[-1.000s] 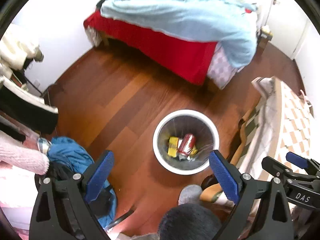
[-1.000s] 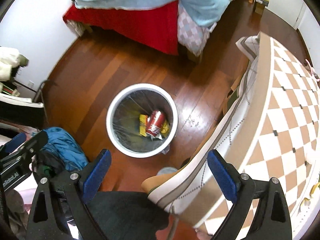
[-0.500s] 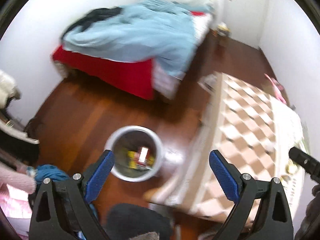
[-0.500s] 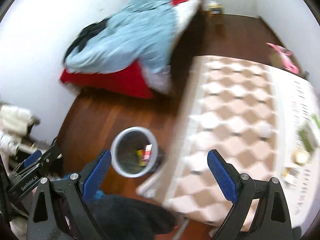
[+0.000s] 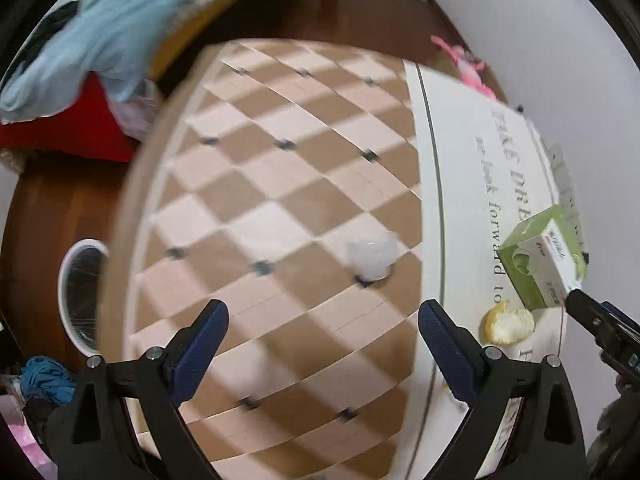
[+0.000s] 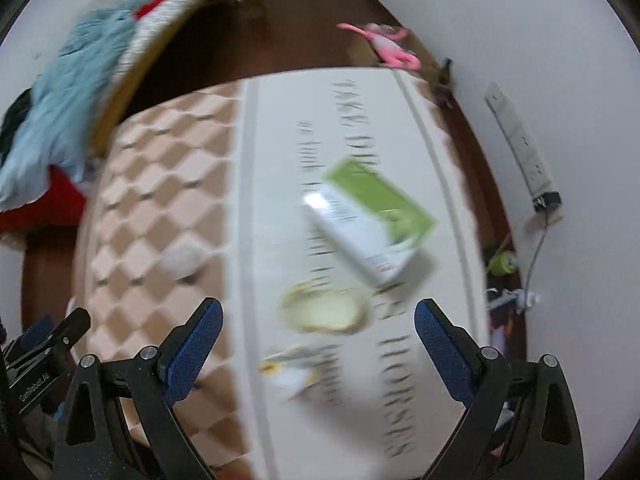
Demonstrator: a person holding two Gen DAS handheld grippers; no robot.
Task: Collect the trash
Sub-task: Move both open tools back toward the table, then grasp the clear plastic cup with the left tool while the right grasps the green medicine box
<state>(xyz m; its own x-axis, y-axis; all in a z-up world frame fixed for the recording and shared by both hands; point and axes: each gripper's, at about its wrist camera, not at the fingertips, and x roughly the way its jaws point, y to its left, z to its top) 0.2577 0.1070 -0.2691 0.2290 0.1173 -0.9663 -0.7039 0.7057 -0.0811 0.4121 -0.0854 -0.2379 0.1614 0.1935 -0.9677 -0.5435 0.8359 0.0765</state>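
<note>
While the left gripper [image 5: 322,334] hangs above the desk [image 5: 280,184] with its blue pads spread wide and nothing between them, its view looks steeply down on the checkered cloth. A crumpled white scrap [image 5: 373,257] lies on the checks just ahead of the pads, with bare cloth all round it. Near the desk's right edge sit a green tissue box [image 5: 540,264] and, just beside it, a yellowish bread piece [image 5: 509,325]. The white trash bin [image 5: 78,294] stands on the floor past the desk's left edge, partly hidden by it.

From the right wrist, blurred by motion, the right gripper [image 6: 316,334] is likewise wide open and empty over the lettered white part of the desk. The bread piece lies just ahead between its pads, a yellow-and-white wrapper [image 6: 290,366] nearer still, the tissue box beyond. A narrow strip of floor separates the desk's right edge from the wall.
</note>
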